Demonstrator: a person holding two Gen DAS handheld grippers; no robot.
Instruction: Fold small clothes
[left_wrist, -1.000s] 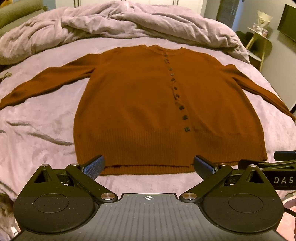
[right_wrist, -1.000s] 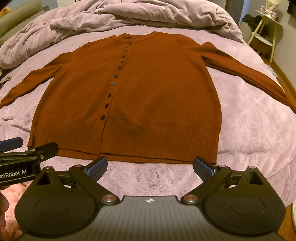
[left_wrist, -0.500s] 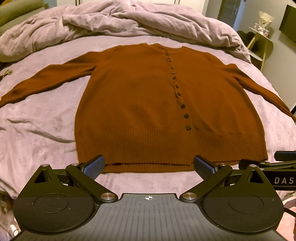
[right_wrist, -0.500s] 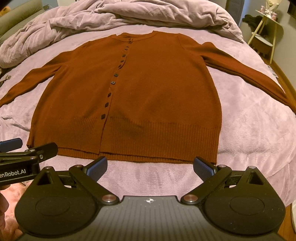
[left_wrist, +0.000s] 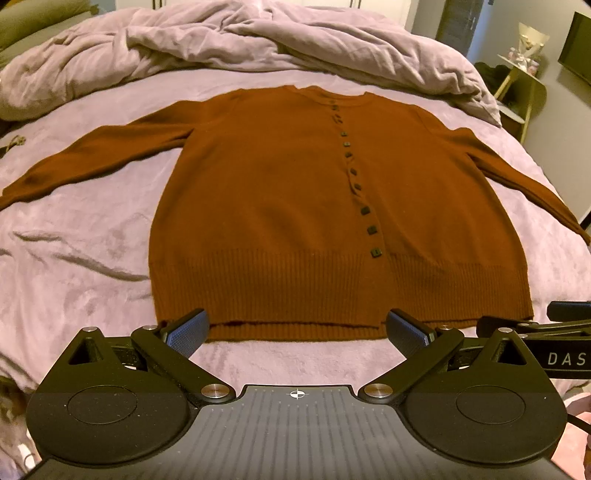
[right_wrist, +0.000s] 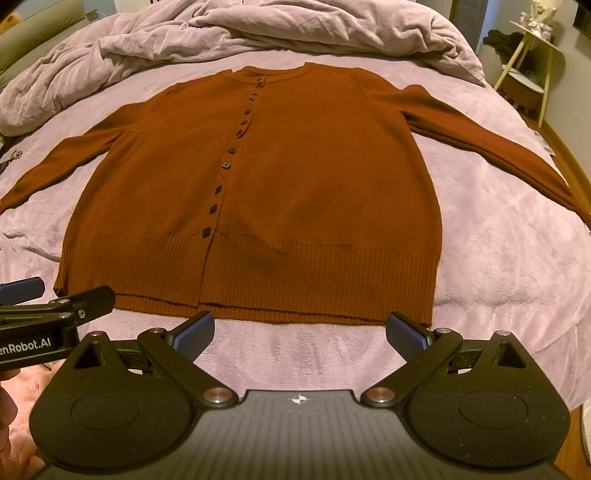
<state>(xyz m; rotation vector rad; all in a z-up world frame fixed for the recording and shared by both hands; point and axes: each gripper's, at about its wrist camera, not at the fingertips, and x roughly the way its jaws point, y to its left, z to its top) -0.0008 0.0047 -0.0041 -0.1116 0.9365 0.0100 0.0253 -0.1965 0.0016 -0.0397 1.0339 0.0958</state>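
A rust-brown buttoned cardigan (left_wrist: 280, 206) (right_wrist: 303, 192) lies flat and face up on the lilac bed cover, both sleeves spread out to the sides, ribbed hem toward me. My left gripper (left_wrist: 297, 330) hovers open just short of the hem's left half, nothing between its fingers. My right gripper (right_wrist: 299, 332) is also open, just short of the hem's right half, holding nothing. Each gripper shows at the edge of the other's view.
A rumpled lilac duvet (left_wrist: 258, 40) is heaped at the head of the bed (left_wrist: 74, 236). A small side table (right_wrist: 532, 55) stands at the far right by the wall. The bed's right edge drops to wooden floor (right_wrist: 569, 162).
The left gripper has drifted slightly left and up, so the cardigan sits a little further right and lower in its view. The right view barely shifts. Both stay open.
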